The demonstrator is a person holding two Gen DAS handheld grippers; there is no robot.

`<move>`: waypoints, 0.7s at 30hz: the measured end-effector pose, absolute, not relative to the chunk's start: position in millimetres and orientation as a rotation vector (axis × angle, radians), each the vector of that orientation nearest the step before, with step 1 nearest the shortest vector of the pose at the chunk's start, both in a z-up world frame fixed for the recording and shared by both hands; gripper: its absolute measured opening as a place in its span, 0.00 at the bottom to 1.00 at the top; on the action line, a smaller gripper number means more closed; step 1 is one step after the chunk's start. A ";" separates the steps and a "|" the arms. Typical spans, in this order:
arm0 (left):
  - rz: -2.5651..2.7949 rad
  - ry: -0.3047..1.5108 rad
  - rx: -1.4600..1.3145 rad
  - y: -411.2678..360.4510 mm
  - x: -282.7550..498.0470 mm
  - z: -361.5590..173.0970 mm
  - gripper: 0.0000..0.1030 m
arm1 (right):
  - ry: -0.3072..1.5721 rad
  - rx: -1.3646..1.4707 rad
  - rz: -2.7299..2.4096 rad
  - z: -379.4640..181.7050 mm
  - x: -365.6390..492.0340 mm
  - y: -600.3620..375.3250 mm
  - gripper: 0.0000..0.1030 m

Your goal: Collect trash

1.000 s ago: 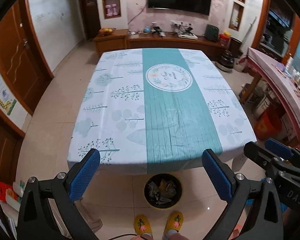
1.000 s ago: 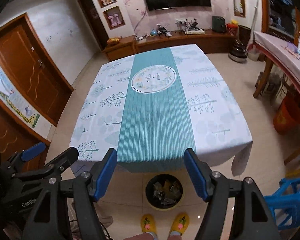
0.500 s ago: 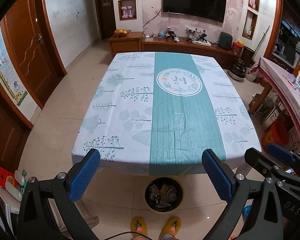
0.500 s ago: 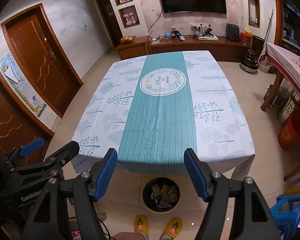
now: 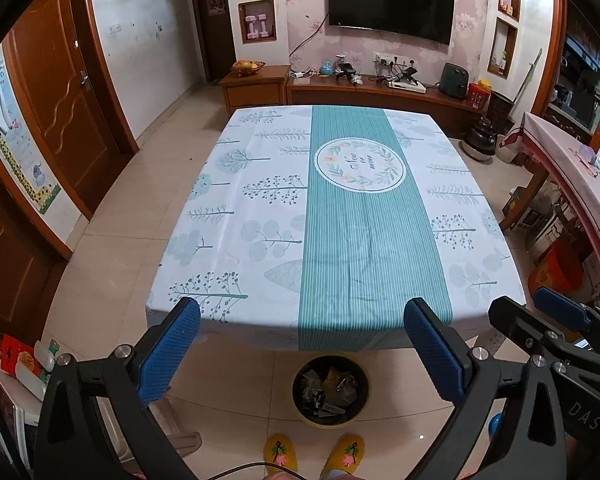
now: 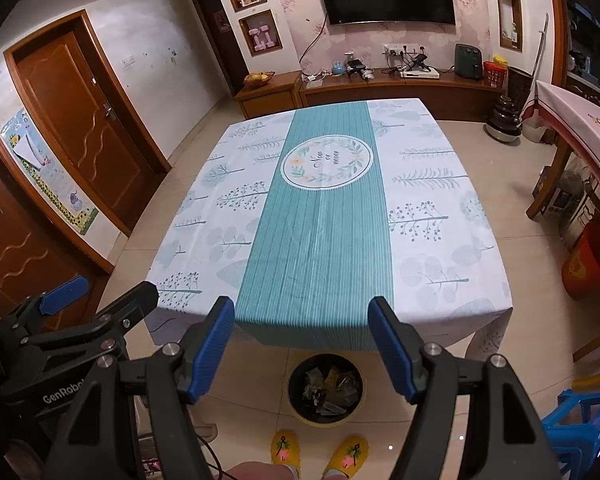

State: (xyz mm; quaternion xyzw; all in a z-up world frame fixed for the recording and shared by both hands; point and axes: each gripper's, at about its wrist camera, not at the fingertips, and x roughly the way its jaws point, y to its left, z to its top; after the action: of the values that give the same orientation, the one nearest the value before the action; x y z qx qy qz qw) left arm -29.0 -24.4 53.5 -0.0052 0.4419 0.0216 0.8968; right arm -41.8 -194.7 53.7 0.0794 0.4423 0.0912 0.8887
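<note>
Nearest me, two yellow slippers (image 5: 314, 455) stand on the tiles. Just ahead, one round bin (image 5: 331, 390) sits on the floor below the table's near edge, holding crumpled trash (image 5: 329, 389). Above it hover the left gripper (image 5: 300, 350) and the right gripper (image 6: 301, 346), both spread wide and carrying nothing. Beyond, one table (image 5: 260, 216) shows only its printed cloth, no litter that I can see. The collecting looks finished; next, I'd judge, comes only a check for strays.
</note>
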 end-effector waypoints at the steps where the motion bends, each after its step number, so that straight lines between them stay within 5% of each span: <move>1: 0.045 0.916 -0.012 -24.5 -28.8 53.5 0.98 | 0.919 0.165 0.190 53.7 -41.7 -195.3 0.68; 21: 0.044 0.940 0.007 -30.3 -28.4 48.3 0.97 | 0.943 0.179 0.195 44.7 -38.8 -206.4 0.68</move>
State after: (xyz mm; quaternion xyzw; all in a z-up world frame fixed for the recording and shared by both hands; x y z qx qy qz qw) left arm -28.4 -30.3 48.3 0.0034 0.4527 0.0210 0.8914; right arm -38.8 -206.4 44.7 0.0859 0.4530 0.0936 0.8824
